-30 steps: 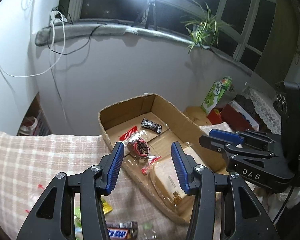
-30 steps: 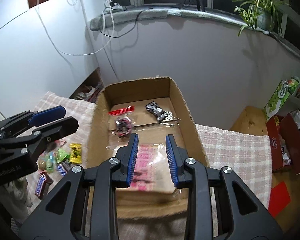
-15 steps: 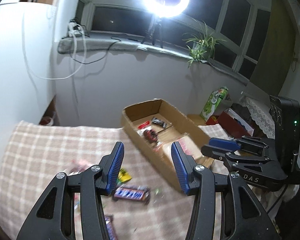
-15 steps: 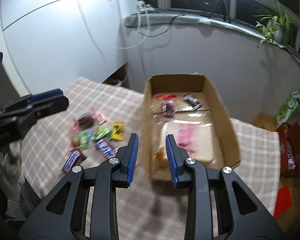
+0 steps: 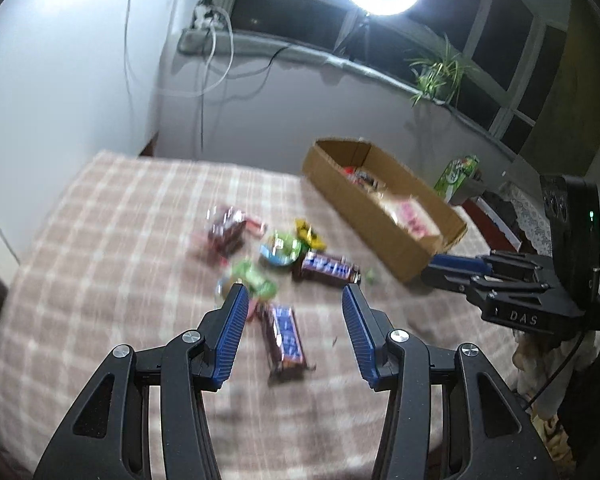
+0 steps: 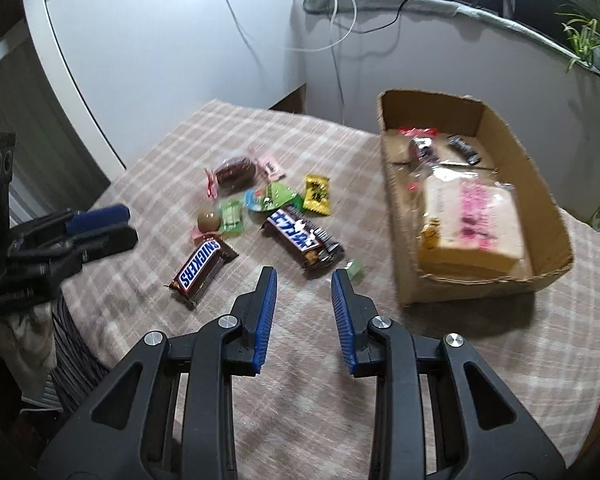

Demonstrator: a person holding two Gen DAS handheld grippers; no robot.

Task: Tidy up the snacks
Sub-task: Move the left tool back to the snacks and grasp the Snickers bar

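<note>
We judge the job partly done. Taking the right wrist view from left to right: our left gripper [image 6: 100, 226] hangs over the table's left edge, its jaws parted and empty. Ahead and left of our right gripper [image 6: 303, 280] lies the loose pile on the checked cloth [image 6: 420, 360]: a Snickers bar [image 6: 201, 269] nearest, a round sweet [image 6: 209, 221] and a green pack [image 6: 231, 218] beyond it, a brown cake [image 6: 236, 173] farthest, then a round green pack [image 6: 271, 197], a yellow sweet [image 6: 317, 194] and a second bar [image 6: 302, 239] lying just past our right fingertips. A small green scrap [image 6: 355, 269] sits just beside the right fingertip. To the right of that gripper stands the box [image 6: 476, 294], already holding a bread bag [image 6: 472, 226] and a few small packs [image 6: 424, 148] at its far end. So about eight pieces remain outside it.

Our right gripper is parted a moderate way, holding nothing and touching nothing; it hovers over bare cloth. In the blurred left wrist view our left gripper [image 5: 292, 298] is spread wider, empty too, with the Snickers bar [image 5: 284, 336] lying between its fingers, apparently below them.
</note>
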